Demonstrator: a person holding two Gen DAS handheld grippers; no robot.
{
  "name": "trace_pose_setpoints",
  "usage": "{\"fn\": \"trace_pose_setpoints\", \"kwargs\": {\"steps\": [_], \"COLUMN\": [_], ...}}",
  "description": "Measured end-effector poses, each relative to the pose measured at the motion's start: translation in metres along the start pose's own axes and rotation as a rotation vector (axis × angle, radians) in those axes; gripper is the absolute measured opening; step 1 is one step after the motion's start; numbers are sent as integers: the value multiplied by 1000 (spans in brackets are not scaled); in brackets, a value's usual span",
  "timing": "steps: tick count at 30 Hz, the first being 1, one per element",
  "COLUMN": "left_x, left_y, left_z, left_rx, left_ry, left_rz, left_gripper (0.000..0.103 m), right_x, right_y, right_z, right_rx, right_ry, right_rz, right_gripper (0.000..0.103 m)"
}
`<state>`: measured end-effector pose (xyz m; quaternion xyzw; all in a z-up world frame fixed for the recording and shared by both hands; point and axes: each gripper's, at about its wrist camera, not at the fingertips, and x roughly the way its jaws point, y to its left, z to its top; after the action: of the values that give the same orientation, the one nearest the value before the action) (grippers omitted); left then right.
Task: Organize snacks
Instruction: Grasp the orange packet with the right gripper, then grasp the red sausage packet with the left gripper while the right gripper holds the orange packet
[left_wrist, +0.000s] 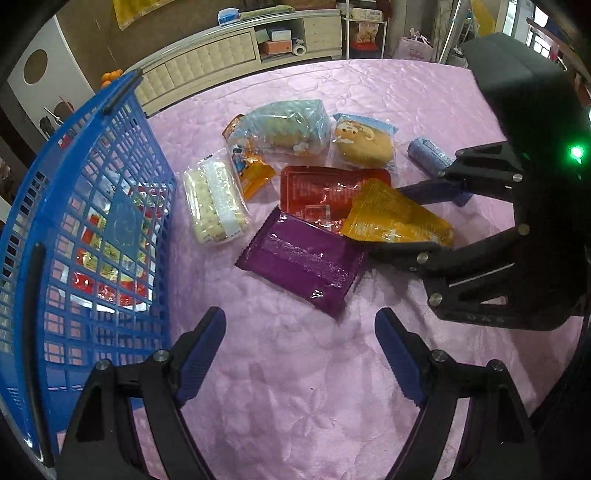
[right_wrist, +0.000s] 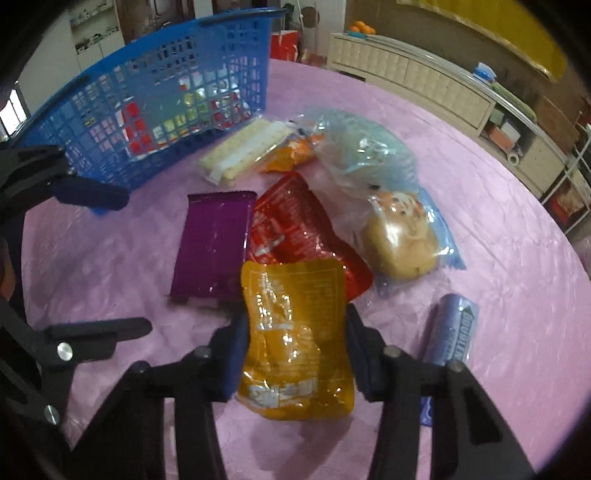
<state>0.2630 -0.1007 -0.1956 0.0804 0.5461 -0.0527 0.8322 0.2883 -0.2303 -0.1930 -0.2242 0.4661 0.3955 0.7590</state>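
Several snack packs lie in a pile on the pink tablecloth (left_wrist: 295, 387). My right gripper (right_wrist: 295, 332) is shut on a yellow-orange pouch (right_wrist: 295, 339), which also shows in the left wrist view (left_wrist: 395, 218). A purple pack (left_wrist: 299, 262) (right_wrist: 214, 243), a red pack (left_wrist: 325, 195) (right_wrist: 295, 225), a white cracker pack (left_wrist: 214, 203) (right_wrist: 243, 151), two bagged breads (left_wrist: 364, 142) (right_wrist: 399, 240) and a blue roll (left_wrist: 428, 155) (right_wrist: 450, 328) lie around. My left gripper (left_wrist: 299, 332) is open and empty, near the purple pack. The blue basket (left_wrist: 74, 206) (right_wrist: 155, 92) holds some snacks.
A white cabinet (left_wrist: 229, 51) and shelves stand beyond the table's far edge. The basket stands at the table's left side in the left wrist view. The left gripper's fingers (right_wrist: 92, 192) show at the left of the right wrist view.
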Motion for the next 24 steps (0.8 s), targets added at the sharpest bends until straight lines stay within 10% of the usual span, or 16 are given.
{"fn": "trace_pose_setpoints", "kwargs": {"steps": [24], "left_x": [12], "left_y": [-2], "left_z": [71], "left_rx": [-33], "left_ry": [24], "left_rz": [-95], "left_gripper": [81], "right_x": [-54], "right_y": [-66], "right_z": [-8], "right_rx": [275], "right_ry": [-101], "right_rz": [-37], "right_gripper": [28]}}
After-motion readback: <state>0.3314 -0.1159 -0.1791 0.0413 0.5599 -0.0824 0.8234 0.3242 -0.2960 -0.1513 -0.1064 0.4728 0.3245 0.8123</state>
